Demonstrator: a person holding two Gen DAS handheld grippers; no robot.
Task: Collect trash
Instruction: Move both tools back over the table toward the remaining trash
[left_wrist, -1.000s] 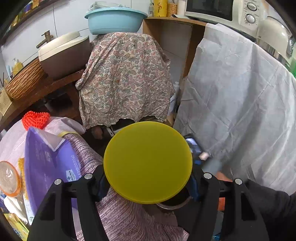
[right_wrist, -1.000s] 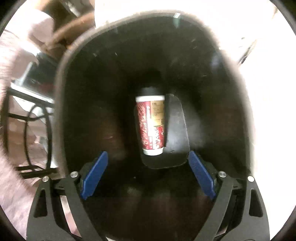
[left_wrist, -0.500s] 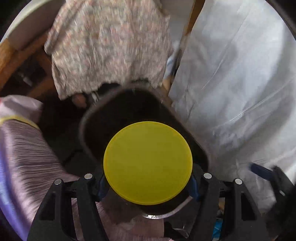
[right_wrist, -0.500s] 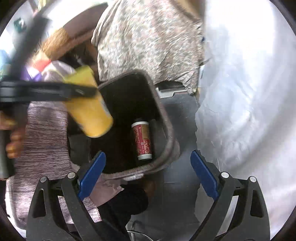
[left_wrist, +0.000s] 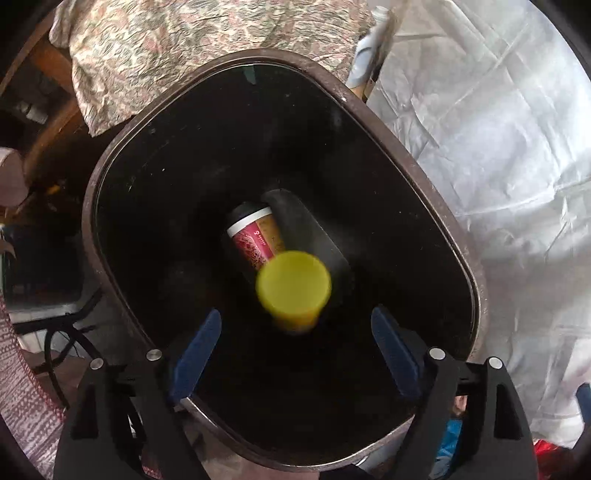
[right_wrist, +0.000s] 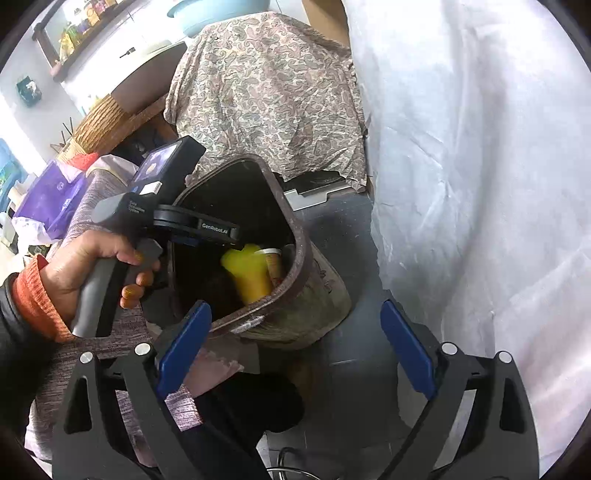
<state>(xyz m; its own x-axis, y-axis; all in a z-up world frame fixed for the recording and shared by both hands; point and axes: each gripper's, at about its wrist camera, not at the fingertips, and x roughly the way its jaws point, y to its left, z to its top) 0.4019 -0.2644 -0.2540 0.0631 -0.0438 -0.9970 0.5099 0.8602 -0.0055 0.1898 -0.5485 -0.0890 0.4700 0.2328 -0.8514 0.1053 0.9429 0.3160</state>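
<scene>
My left gripper (left_wrist: 295, 354) is wide open over the dark, round-cornered bin (left_wrist: 110, 177), holding nothing. The smooth yellow plastic cup (left_wrist: 293, 290) is inside the bin, above a red paper cup (left_wrist: 255, 240). My right gripper (right_wrist: 295, 358) is open and empty too.

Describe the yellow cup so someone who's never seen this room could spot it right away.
Find the dark brown trash bin standing between the paisley cloth and the white sheet. Inside are two cups. The yellow cup is plain and solid yellow; the paper cup beside it is red-printed with a white rim.
</scene>
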